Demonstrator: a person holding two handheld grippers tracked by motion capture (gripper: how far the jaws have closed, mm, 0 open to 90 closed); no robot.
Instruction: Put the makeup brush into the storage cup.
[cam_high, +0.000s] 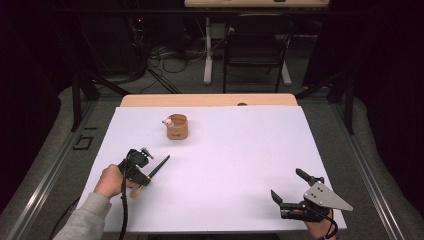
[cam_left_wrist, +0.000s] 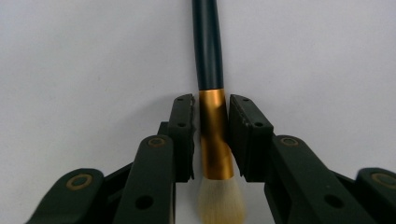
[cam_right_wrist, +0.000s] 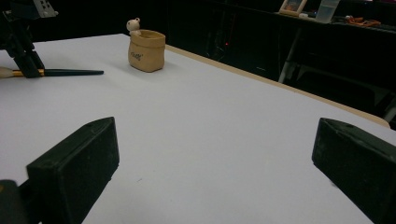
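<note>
A makeup brush (cam_high: 156, 170) with a black handle, gold ferrule and pale bristles lies on the white table cover at the left. My left gripper (cam_high: 141, 176) is shut on the brush's gold ferrule (cam_left_wrist: 215, 135), one jaw against each side, and the bristles (cam_left_wrist: 222, 200) point back at the camera. The brush (cam_right_wrist: 60, 72) lies flat, its handle towards a small tan pouch-shaped cup (cam_high: 177, 127) with a little bear figure on its rim. Near the front right edge, my right gripper (cam_high: 290, 186) stands open with nothing between its jaws.
The white cover (cam_high: 235, 155) stretches between the two grippers. The wooden table edge (cam_high: 210, 100) shows at the back. Beyond it stand a dark chair (cam_high: 256, 45), a desk leg and cables on the floor.
</note>
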